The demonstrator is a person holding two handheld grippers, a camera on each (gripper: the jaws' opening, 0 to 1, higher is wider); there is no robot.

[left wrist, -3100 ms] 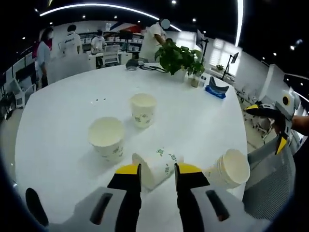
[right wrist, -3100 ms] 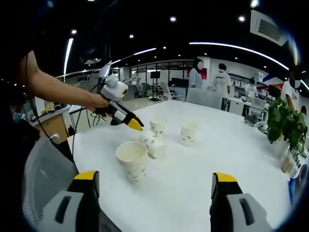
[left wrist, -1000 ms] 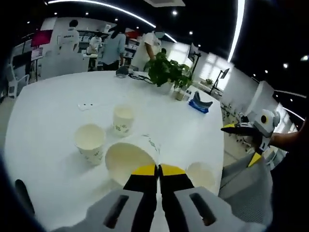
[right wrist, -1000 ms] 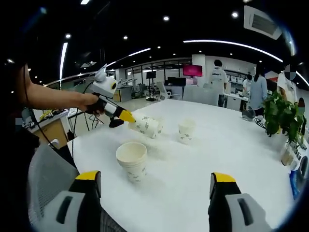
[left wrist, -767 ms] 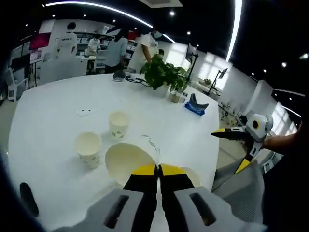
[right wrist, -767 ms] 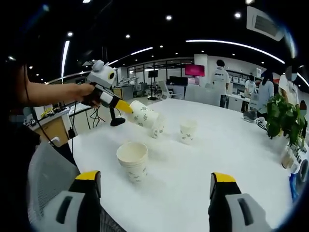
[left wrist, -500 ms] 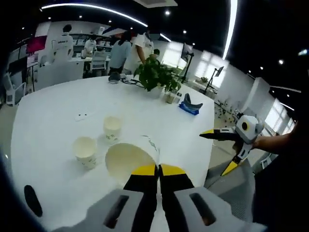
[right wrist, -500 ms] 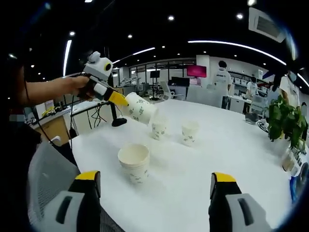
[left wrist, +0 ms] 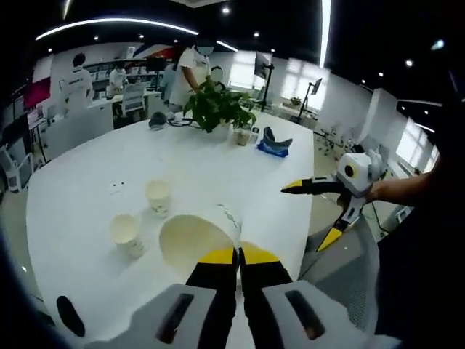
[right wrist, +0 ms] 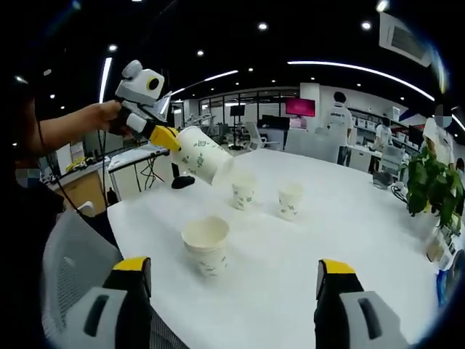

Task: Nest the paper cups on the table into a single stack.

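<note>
One paper cup (right wrist: 202, 154) clamped in my left gripper (left wrist: 237, 256), right gripper (right wrist: 232, 280) spread empty; recommend levelling it above stack (right wrist: 206, 245) before lowering.

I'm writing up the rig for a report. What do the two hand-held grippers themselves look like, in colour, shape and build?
The left hand-held gripper has black jaws with yellow tips and a white and grey body with a rounded top. The right hand-held gripper looks the same: yellow-tipped jaws on a white, rounded body. Seen up close in their own views, the jaws rise from light grey mounts with dark oval slots. No cables are clearly visible on either.
</note>
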